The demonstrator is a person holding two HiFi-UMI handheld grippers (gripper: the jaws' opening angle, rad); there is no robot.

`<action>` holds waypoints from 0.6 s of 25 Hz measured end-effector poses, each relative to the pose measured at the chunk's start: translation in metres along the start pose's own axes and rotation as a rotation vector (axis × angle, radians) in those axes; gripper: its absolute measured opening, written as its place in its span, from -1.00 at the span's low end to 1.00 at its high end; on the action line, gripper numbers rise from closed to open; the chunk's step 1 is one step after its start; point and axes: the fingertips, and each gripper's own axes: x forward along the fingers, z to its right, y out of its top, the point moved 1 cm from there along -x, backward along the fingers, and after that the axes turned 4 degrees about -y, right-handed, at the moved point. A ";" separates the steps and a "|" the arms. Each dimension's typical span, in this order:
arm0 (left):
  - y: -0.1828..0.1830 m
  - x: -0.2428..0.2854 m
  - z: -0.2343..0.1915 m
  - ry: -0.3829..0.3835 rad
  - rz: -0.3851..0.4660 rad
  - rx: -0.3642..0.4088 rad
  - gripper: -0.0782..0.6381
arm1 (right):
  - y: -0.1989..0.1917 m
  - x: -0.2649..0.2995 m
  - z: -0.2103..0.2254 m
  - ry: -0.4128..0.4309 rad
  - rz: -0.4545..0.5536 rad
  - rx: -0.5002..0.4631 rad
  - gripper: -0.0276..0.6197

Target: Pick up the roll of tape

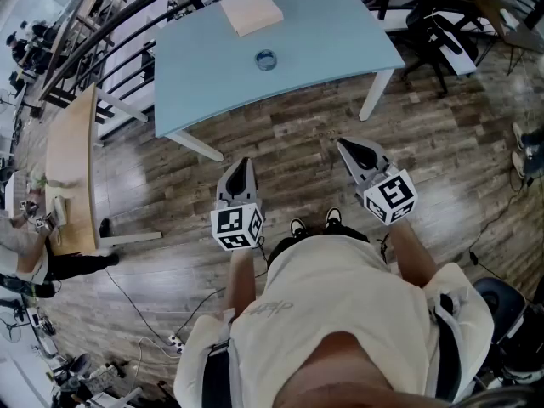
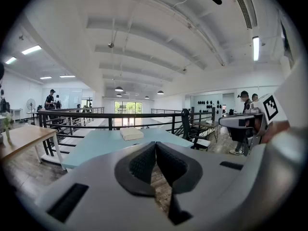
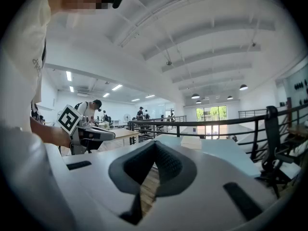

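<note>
1. Person (image 1: 340, 313): pale shirt, fills the bottom of the head view. Dark shoes (image 1: 333, 219) show just past the hem, on a plank floor (image 1: 297, 147).

2. Roll of tape (image 1: 266, 59): small bluish ring, lying flat with its hole up on the pale blue table (image 1: 331, 45). It sits about mid-width of the top, between the far and near edges. Nothing touches it, and it is well apart from both grippers.

3. Box (image 1: 252, 11): flat, pale and square, at the table's far edge. It lies beyond the tape and slightly left of it, not touching.

4. Left gripper (image 1: 243, 165): held over the floor, short of the table's near edge and near the left-hand leg (image 1: 194, 145), pointing toward the table. Its pads (image 2: 142, 165) are pressed together at the tips with nothing between them. A marker cube (image 1: 237, 225) sits at its rear.

5. Right gripper (image 1: 346, 147): also over the floor, off the table's near right corner and well apart from the left gripper. Its pads (image 3: 168, 165) meet at the tips, gripping nothing.

6. Surroundings: a wooden desk (image 1: 68, 164) stands off the table's left edge. A dark railing (image 1: 119, 32) runs past the far left corner. An office chair (image 1: 438, 32) stands beyond the right edge. Other people (image 3: 91, 110) are at distant desks in the right gripper view.
</note>
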 end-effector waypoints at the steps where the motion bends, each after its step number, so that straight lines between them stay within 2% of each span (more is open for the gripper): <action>1: 0.000 -0.001 -0.001 0.001 -0.002 0.003 -0.72 | 0.000 0.001 -0.001 0.001 0.002 -0.004 -0.90; 15: 0.011 0.000 0.001 0.003 0.035 0.007 -0.72 | 0.006 0.003 0.007 -0.010 0.032 -0.008 -0.90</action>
